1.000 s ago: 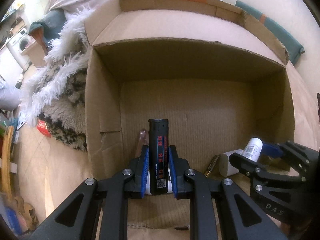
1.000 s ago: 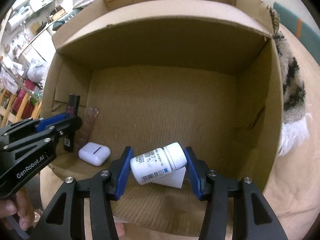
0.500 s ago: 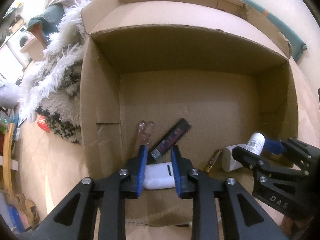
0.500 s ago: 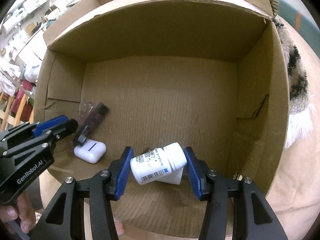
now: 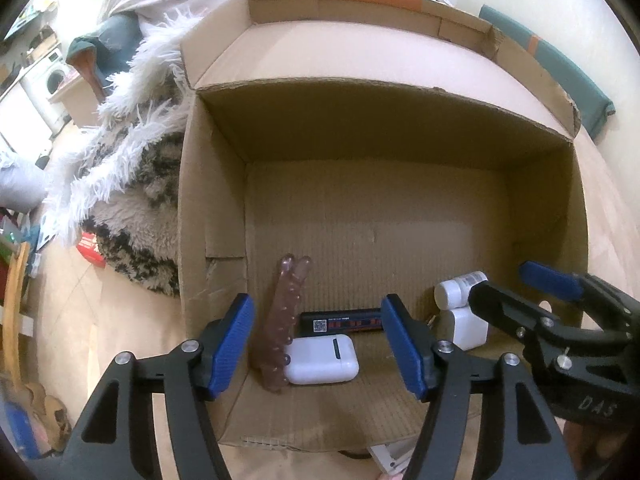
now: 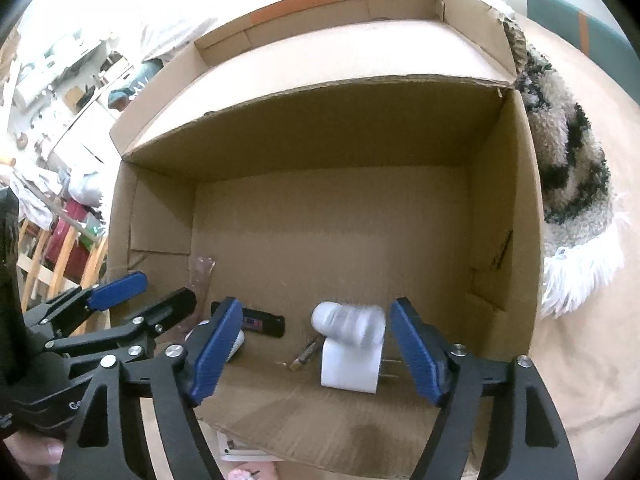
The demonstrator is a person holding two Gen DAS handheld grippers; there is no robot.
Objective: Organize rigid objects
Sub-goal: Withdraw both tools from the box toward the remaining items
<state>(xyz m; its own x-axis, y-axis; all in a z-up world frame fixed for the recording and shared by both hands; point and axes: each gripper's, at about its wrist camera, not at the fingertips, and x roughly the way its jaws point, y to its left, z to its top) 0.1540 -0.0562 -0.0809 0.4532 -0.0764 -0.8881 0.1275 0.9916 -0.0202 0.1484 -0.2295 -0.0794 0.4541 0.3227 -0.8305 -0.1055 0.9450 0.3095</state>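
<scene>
- Two hand-held grippers hang over an open cardboard box (image 5: pixel 216 208), its flaps folded outward, with a shaggy black-and-white rug (image 5: pixel 132 200) against the box's outer left wall and again past its right wall in the right wrist view
- Five objects lie along the near edge of the box floor: a brownish translucent studded piece (image 5: pixel 282 320) nearest the left wall, a white earbud case (image 5: pixel 322 358) touching it, a black bar-shaped device (image 5: pixel 344 322) lying flat just behind the case, a small brass-coloured item (image 6: pixel 306 354) towards the middle, and a white plug adapter (image 6: pixel 350 366) with a white pill bottle (image 6: pixel 348 326) resting on top, blurred
- Left gripper (image 5: pixel 320 346) has its blue pads either side of the case and the black device, touching neither; its jaws are opening and hold nothing
- Right gripper (image 6: pixel 316 346) brackets the bottle and adapter, a gap showing on both sides; its jaws are opening, nothing gripped
- Part of a hand (image 6: pixel 28 454) shows at the lower left corner of the right wrist view, under the left gripper
</scene>
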